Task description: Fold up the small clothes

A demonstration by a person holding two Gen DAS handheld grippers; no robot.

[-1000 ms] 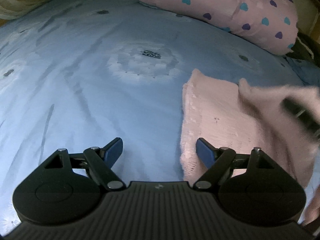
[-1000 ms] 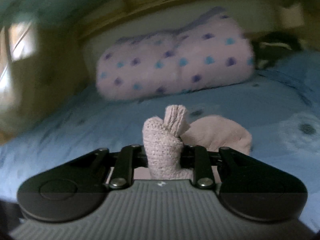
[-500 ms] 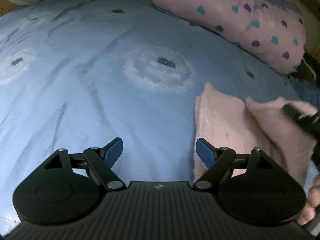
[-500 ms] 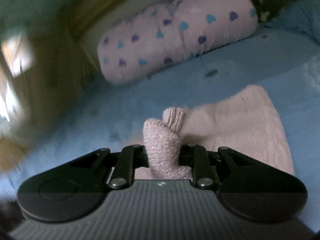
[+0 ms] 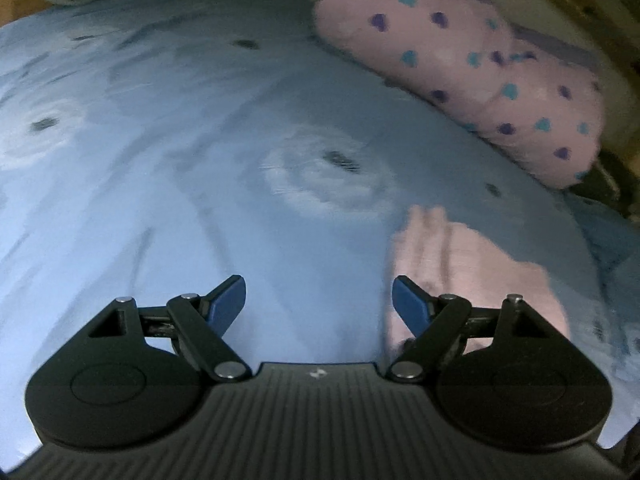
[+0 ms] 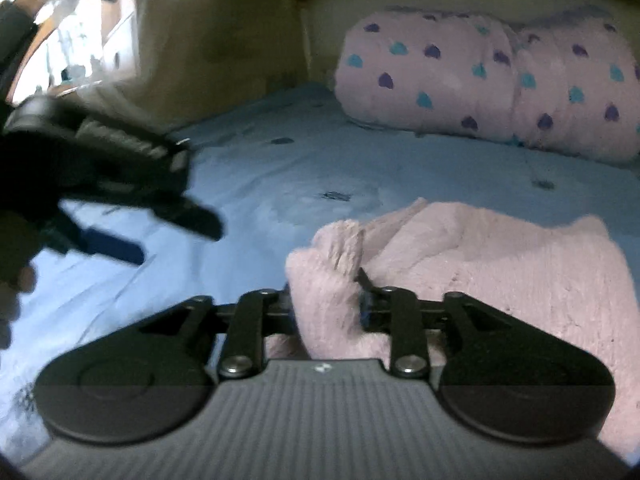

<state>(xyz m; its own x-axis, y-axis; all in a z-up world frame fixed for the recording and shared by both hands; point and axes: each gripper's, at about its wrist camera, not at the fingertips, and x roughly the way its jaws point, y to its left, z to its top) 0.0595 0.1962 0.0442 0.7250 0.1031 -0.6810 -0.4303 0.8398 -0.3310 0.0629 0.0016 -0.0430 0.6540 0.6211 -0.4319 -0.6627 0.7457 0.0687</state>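
Observation:
A small pink knitted garment (image 6: 500,264) lies on the blue bed sheet (image 6: 280,176). My right gripper (image 6: 326,300) is shut on a bunched edge of it, low over the garment. In the left wrist view the garment (image 5: 460,264) lies blurred at the lower right. My left gripper (image 5: 318,304) is open and empty above the sheet (image 5: 160,200), its right fingertip (image 5: 408,306) at the garment's left edge. The left gripper also shows in the right wrist view (image 6: 120,216), blurred, to the left of the garment.
A pink pillow with purple and teal hearts (image 6: 480,80) lies along the headboard, also in the left wrist view (image 5: 460,64). A wall and a bright window (image 6: 80,40) are at the far left. A dark object (image 5: 608,176) sits by the pillow's right end.
My right gripper has carried the held edge down over the garment, which now lies more folded. My left gripper has drawn back and to the left, still open.

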